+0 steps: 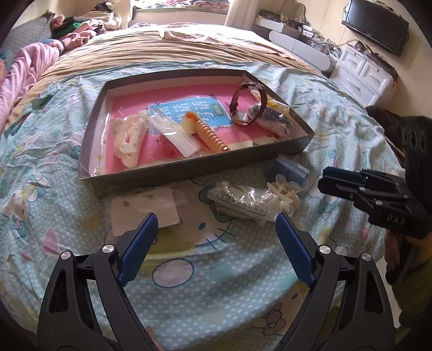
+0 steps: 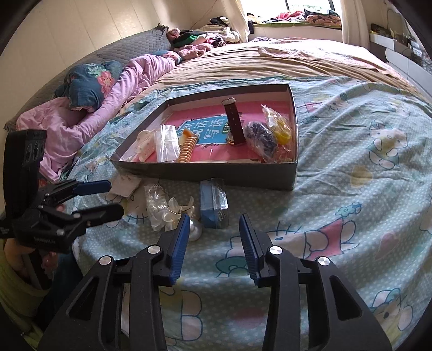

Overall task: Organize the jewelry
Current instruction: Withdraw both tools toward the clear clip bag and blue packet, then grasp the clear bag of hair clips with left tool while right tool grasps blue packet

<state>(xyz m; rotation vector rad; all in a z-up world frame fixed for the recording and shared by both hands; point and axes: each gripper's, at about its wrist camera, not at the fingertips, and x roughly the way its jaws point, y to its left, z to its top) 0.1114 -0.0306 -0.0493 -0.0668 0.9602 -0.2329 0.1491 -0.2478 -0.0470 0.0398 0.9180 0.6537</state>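
A shallow grey tray (image 1: 189, 168) with a pink lining lies on the bed. It holds a brown-strapped watch (image 1: 248, 105), a white hair claw (image 1: 127, 140), an orange spiral hair tie (image 1: 210, 135) and small plastic bags. In front of the tray lie a white earring card (image 1: 143, 208), a bagged clear hair tie (image 1: 243, 202), a clear flower clip (image 1: 286, 191) and a small blue box (image 2: 213, 205). My left gripper (image 1: 216, 220) hangs open above the sheet between the card and the bag. My right gripper (image 2: 214, 218) is open just short of the blue box, with nothing between its pads.
A pearl-like bead (image 2: 195, 229) rests by my right gripper's left finger. Pink bedding (image 2: 108, 102) and a blue floral pillow (image 2: 89, 83) lie left of the tray. White drawers (image 1: 361, 75) and a TV (image 1: 378, 24) stand past the bed's right edge.
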